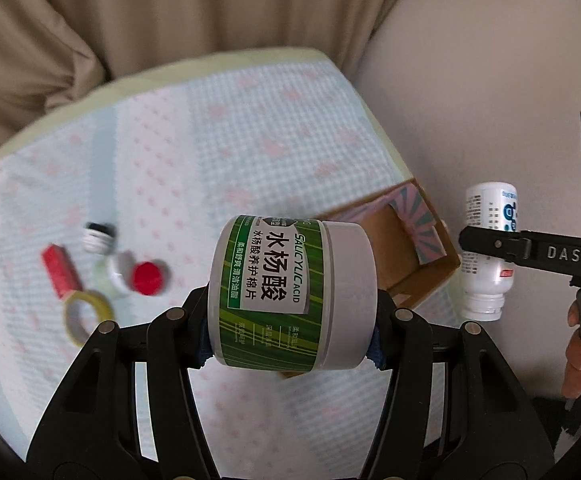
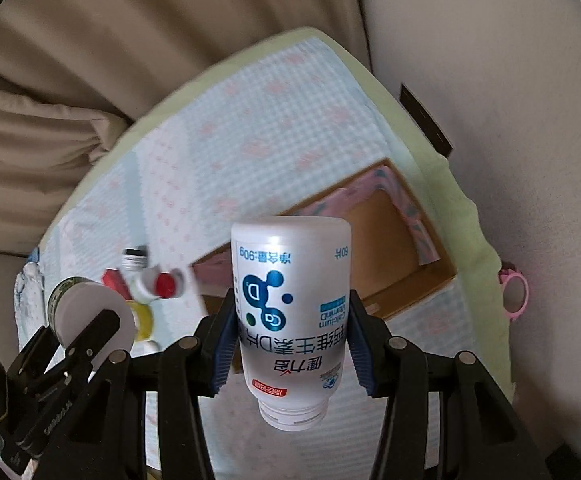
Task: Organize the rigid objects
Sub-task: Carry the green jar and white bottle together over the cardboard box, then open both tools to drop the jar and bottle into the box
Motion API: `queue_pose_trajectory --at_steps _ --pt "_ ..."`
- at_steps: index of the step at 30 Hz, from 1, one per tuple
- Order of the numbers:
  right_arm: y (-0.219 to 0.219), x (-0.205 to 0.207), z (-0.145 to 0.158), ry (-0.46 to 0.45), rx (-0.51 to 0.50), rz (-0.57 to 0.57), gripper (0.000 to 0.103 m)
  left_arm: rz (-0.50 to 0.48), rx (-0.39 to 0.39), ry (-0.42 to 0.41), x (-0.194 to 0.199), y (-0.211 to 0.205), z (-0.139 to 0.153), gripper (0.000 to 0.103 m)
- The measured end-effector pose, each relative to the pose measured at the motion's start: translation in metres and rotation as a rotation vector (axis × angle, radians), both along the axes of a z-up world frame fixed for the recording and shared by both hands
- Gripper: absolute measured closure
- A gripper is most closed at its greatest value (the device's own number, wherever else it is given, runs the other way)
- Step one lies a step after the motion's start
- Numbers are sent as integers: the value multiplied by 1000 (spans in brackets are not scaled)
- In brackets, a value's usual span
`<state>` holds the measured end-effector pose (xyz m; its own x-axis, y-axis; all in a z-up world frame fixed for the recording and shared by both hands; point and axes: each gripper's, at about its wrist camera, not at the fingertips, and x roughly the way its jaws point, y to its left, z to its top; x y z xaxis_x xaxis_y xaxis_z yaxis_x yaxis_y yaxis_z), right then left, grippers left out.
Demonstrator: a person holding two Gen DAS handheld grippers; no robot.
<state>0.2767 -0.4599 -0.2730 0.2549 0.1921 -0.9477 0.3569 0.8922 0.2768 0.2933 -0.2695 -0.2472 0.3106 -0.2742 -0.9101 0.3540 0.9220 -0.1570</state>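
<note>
My left gripper [image 1: 290, 320] is shut on a green-labelled jar with a white lid [image 1: 290, 294], held on its side above the table. It also shows in the right wrist view [image 2: 86, 320]. My right gripper [image 2: 290, 344] is shut on a white calcium bottle [image 2: 290, 320], held upside down with the cap toward me. The bottle [image 1: 488, 248] and right gripper [image 1: 490, 242] show at the right of the left wrist view. An open cardboard box [image 1: 402, 256] with a pink striped lining lies just beyond both, also in the right wrist view [image 2: 378, 240].
On the blue-and-pink cloth [image 1: 210, 140] lie a red block [image 1: 60, 274], a roll of yellow tape [image 1: 86, 316], a small black-capped bottle [image 1: 98, 236] and a white bottle with a red cap [image 1: 142, 278]. A pink tape roll [image 2: 514, 294] hangs past the right edge. Beige curtain behind.
</note>
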Motion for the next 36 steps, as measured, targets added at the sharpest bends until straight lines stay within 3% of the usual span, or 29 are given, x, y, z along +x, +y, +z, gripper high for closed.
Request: queue_pose_trajectory --at_steps 11,19,26,29,32,34,35,36 --pt "-63 35 -107 152 104 -56 57 -92 153 163 28 -88 -122 50" --pt "-46 63 -164 203 45 81 57 -166 264 264 24 -106 -201 50" --pt "-29 61 -197 250 -20 188 57 -217 316 301 17 -108 -225 50" --pt "-30 59 -202 262 -8 196 57 -265 347 279 14 -115 -224 50" --pt "-33 59 -202 258 23 206 57 -283 330 279 12 -124 -216 50" --pt "-31 59 -199 241 23 231 57 -292 324 256 10 -127 -207 37" --pt "-30 59 -197 234 -4 241 53 -298 331 217 9 -128 -199 0" --pt "-29 58 -195 229 -22 247 29 -295 327 168 7 -129 -190 1"
